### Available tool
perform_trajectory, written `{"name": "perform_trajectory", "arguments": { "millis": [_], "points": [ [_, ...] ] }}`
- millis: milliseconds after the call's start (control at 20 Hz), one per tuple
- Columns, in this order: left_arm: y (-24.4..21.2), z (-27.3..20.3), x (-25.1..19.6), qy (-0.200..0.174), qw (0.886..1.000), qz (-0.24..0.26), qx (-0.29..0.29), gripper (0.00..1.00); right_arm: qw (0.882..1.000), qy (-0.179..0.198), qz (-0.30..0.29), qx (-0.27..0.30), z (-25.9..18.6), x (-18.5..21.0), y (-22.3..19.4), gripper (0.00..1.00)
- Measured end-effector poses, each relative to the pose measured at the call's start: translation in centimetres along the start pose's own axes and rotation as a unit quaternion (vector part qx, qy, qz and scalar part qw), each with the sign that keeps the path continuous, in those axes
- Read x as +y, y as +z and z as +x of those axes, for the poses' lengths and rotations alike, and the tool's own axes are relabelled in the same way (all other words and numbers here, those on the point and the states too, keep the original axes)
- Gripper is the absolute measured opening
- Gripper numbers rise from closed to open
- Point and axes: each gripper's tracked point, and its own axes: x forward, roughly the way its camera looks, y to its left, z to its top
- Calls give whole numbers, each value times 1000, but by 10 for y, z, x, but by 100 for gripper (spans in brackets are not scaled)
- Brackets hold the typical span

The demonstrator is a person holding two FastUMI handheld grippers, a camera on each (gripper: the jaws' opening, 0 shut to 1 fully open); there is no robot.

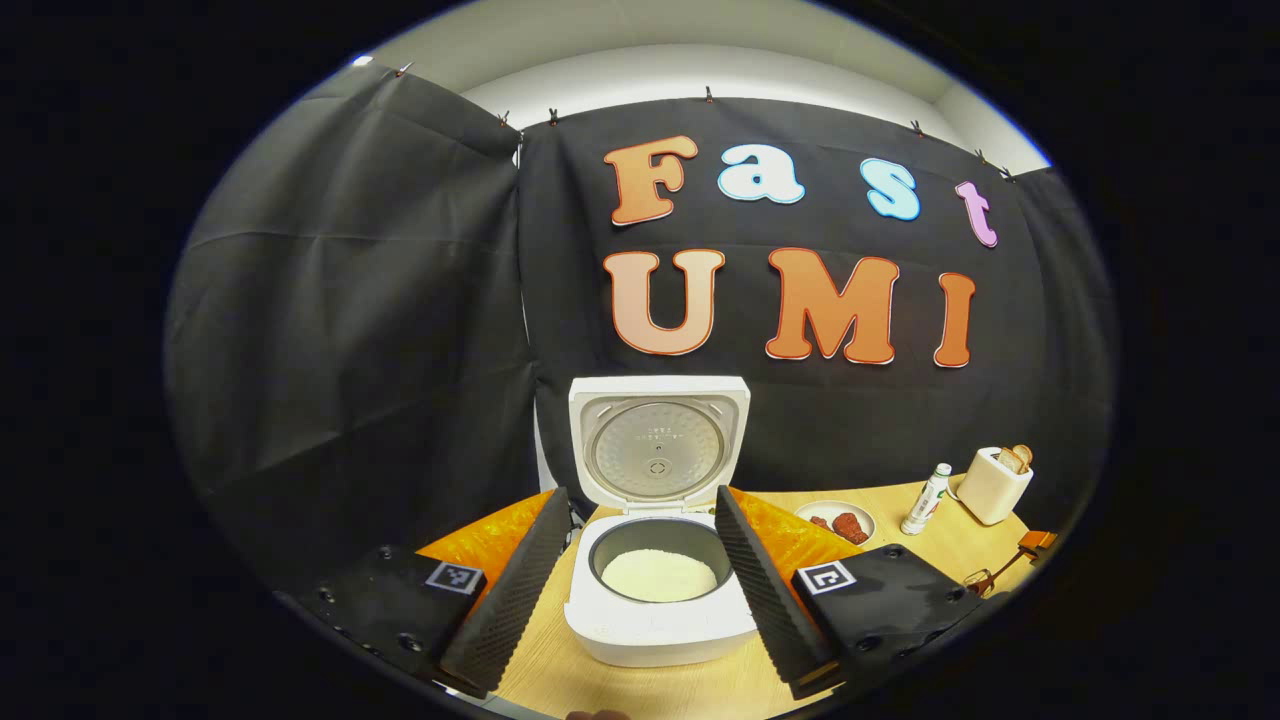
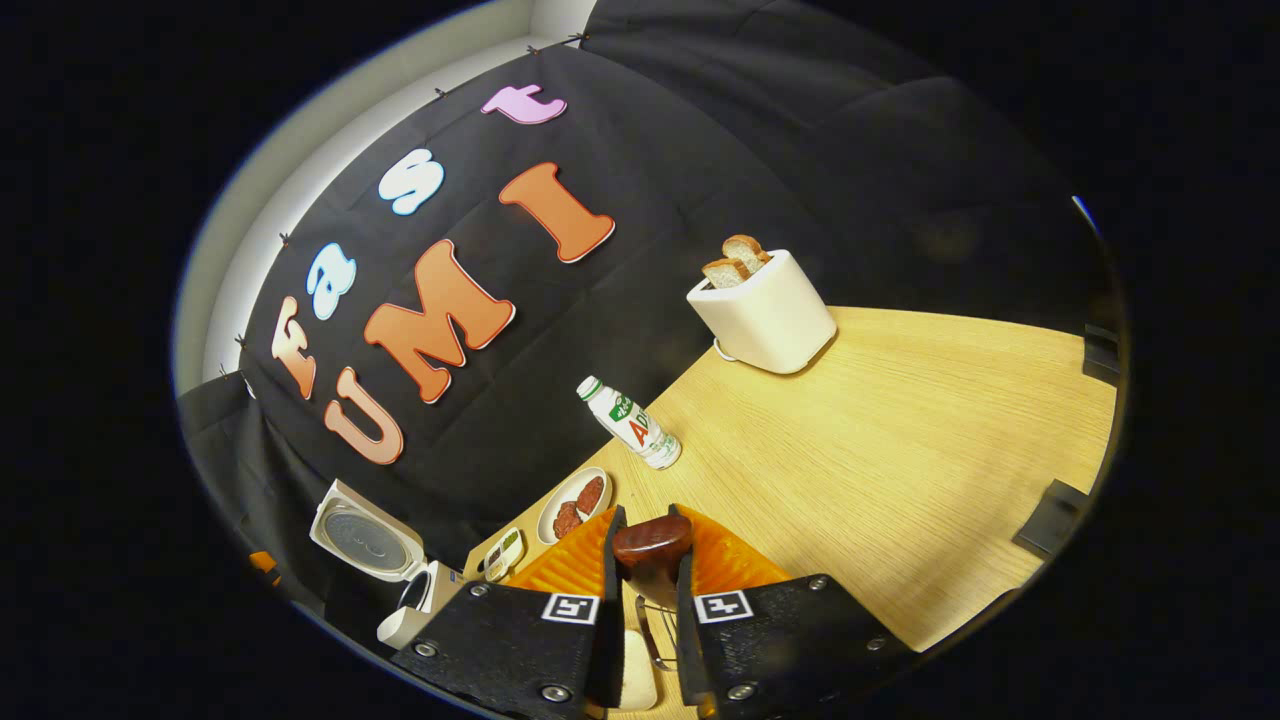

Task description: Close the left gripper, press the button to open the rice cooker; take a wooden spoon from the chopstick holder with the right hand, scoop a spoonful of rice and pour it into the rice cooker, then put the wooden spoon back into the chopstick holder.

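Black cloth backs the wooden table (image 1: 640,690). At lower centre, the lidded-open rice cooker (image 1: 660,590) is seen holding white rice (image 1: 659,575) between the spread left gripper (image 1: 640,585). The wooden spoon (image 2: 652,545) is pinched by the right gripper (image 2: 648,560); bread (image 2: 735,260) is held in the toaster (image 2: 770,310) at upper centre.

The left gripper (image 1: 640,560) hung level, pointing straight ahead, its two ribbed fingers (image 1: 510,590) spread wide apart with nothing between them. The right gripper (image 2: 648,590) was rolled over to one side and tilted downward, its fingers drawn close together, both pressing on a dark brown wooden spoon (image 2: 652,545).
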Motion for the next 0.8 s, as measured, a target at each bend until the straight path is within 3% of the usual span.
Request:
{"name": "perform_trajectory", "arguments": {
  "millis": [200, 400, 500, 550, 600, 800],
  "points": [
    [-1, 1, 4, 0, 1000, -11, 3, 98, 1000, -18, -2, 17, 3, -5, 3, 30],
    [9, -1, 5, -4, 1000, -11, -9, 98, 999, -34, -27, 17, -2, -10, 11, 46],
    [8, 1, 4, -10, 1000, -15, -7, 98, 999, -40, -32, 11, -4, -12, 17, 68],
    [8, 1, 4, -12, 1000, -16, -6, 98, 998, -43, -35, 7, -4, -12, 22, 85],
    [9, 2, 4, -14, 1000, -17, -7, 98, 998, -46, -40, 1, -6, -11, 28, 91],
    [24, 4, 8, -21, 999, -16, -17, 98, 993, -79, -83, -30, -11, -15, 59, 95]
  ]
}}
